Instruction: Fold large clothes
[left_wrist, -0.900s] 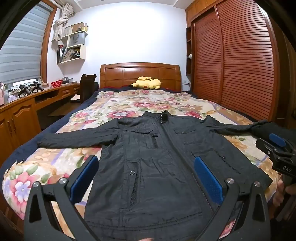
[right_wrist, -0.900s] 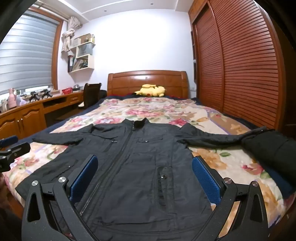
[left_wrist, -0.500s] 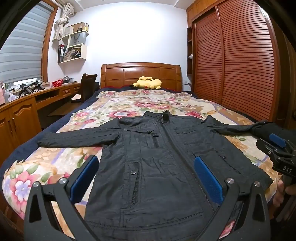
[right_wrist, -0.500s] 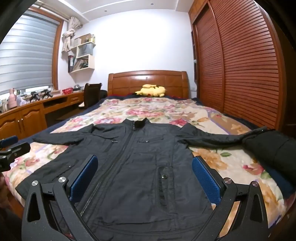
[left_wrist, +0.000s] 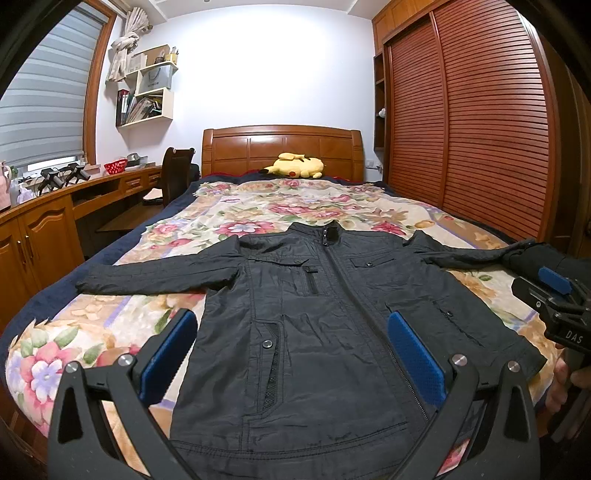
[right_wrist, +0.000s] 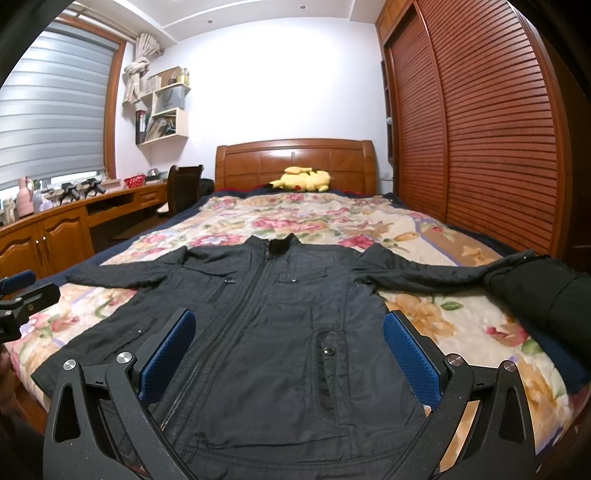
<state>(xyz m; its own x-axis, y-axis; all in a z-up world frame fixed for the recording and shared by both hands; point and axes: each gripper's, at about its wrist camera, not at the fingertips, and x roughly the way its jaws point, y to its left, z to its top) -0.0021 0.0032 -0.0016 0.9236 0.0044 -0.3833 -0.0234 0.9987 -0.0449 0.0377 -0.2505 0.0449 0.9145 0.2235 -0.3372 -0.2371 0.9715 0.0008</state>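
Black jacket (left_wrist: 314, 325) is lying flat on the bed (left_wrist: 295, 206), front side up, zipped, collar pointing toward the headboard (left_wrist: 282, 147). Both sleeves are sticking out sideways. The sleeve on the left is lying straight across the flowery bedspread (left_wrist: 110, 325), while the one on the right is running out to the bed's edge w/ its cuff end bunching into a dark heap there. Hem is sitting at the foot end, nearest the cams.

Left tongs (left_wrist: 291, 350) are hanging above the lower left half of the jacket, jaws standing wide apart, nothing between the blue pads (left_wrist: 166, 354), not touching the fabric afaict. Right tongs (right_wrist: 290, 350) are doing the same over the lower right half, jaws wide apart too, gripping nothing. In the left cam the right tongs are also showing at the right edge, w/ a hand (left_wrist: 565, 380) holding the handle underneath.

Bg stuff: yellow plush toy (left_wrist: 295, 166) is sitting by the headboard, wooden counter (left_wrist: 55, 206) is running along the window wall w/ a chair (left_wrist: 177, 173) tucked in, slatted wardrobe doors (left_wrist: 472, 122) on the right, wall shelves (left_wrist: 147, 92) up top.
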